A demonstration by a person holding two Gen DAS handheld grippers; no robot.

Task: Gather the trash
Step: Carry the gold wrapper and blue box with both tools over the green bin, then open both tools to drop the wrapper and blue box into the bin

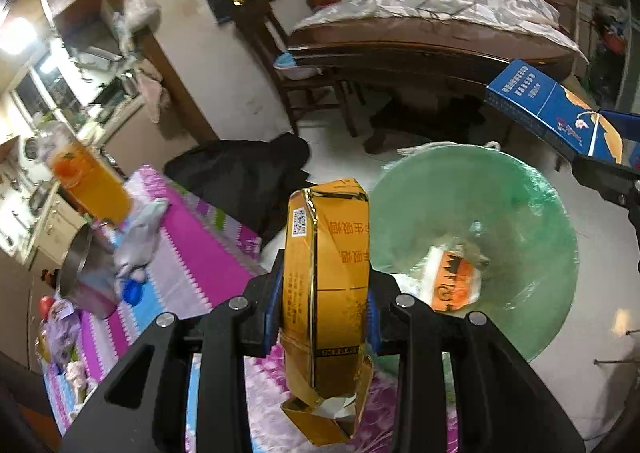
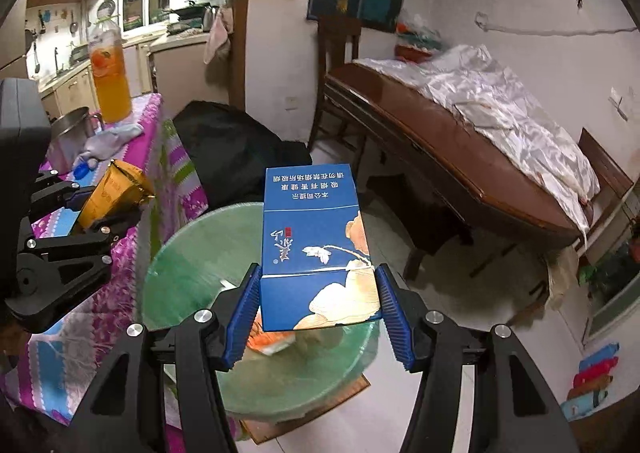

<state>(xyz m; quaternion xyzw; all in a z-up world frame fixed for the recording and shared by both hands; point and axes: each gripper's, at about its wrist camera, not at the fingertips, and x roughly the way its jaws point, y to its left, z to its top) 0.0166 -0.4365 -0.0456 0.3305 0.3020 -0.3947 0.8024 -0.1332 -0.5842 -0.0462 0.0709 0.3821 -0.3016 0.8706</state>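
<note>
My left gripper [image 1: 322,313] is shut on a crumpled gold cigarette pack [image 1: 326,293], held above the table's edge beside the bin; the pack also shows in the right wrist view [image 2: 112,193]. My right gripper [image 2: 318,309] is shut on a blue cigarette pack [image 2: 316,249], held over the green-lined trash bin [image 2: 188,265]; the blue pack shows in the left wrist view [image 1: 556,113]. The bin [image 1: 432,193] holds an orange-and-white wrapper [image 1: 456,281] at its bottom.
A table with a pink patterned cloth [image 1: 192,253] carries an orange drink bottle [image 1: 88,181], a steel mug [image 1: 84,273], a grey rag [image 1: 140,241] and a blue cap [image 1: 132,291]. A black bag [image 2: 232,149], a wooden chair [image 2: 340,93] and a bed [image 2: 460,125] stand behind.
</note>
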